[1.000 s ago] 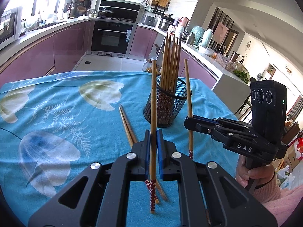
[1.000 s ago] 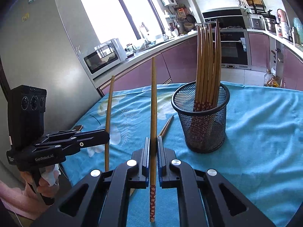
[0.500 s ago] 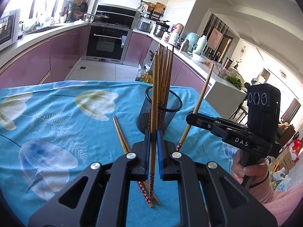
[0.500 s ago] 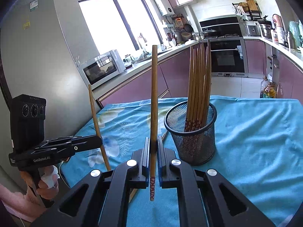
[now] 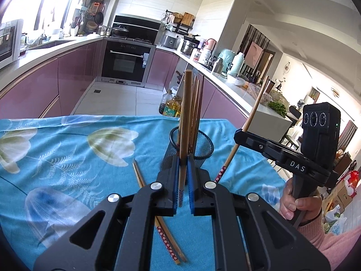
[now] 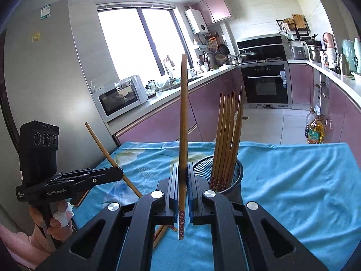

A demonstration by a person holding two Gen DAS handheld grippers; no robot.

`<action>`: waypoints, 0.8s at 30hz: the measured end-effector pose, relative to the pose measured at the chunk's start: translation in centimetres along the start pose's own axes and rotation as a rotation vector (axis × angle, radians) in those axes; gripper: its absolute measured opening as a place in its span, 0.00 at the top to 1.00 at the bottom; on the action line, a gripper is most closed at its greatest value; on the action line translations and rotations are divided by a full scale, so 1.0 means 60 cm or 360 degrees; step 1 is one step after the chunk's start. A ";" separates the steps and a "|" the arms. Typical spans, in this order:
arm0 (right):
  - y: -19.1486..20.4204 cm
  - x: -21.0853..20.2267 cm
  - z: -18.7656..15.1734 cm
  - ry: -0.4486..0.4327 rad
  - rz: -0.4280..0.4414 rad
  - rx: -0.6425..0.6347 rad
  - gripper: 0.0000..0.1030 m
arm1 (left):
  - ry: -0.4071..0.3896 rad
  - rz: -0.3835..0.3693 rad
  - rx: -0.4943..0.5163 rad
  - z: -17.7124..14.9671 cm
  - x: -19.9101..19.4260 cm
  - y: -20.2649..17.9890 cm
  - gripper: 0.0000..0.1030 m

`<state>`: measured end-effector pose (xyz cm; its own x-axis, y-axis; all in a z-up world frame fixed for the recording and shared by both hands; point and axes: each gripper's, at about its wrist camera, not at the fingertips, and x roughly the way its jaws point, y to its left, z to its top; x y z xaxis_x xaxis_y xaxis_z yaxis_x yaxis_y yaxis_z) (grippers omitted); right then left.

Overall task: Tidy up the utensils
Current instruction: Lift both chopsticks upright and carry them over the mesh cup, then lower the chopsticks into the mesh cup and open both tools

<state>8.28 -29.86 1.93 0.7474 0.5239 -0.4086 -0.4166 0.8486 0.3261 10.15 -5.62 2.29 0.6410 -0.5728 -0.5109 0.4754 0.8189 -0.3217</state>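
Chopsticks pinched upright in both my grippers should tilt decorated-end-down over the mesh holder, centre frame, before release.

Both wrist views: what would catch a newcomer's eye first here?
Each gripper clamps a single chopstick: the left gripper holds one upright, the right gripper another. Just beyond them, a black mesh cup full of chopsticks stands on the blue flowered tablecloth, with two loose chopsticks lying beside it.
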 end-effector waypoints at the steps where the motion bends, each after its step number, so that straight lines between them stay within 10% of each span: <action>1: -0.001 -0.002 0.004 -0.0005 0.0000 -0.0004 0.94 | -0.0009 -0.0001 0.0005 0.004 0.000 -0.002 0.93; 24: -0.004 -0.004 0.094 -0.0160 -0.0008 -0.0076 0.94 | -0.0204 -0.0025 0.0137 0.114 -0.019 -0.051 0.93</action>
<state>11.12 -30.63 6.78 0.7967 0.5114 -0.3220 -0.4350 0.8552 0.2819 12.10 -7.71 9.33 0.7022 -0.5900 -0.3985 0.5323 0.8068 -0.2563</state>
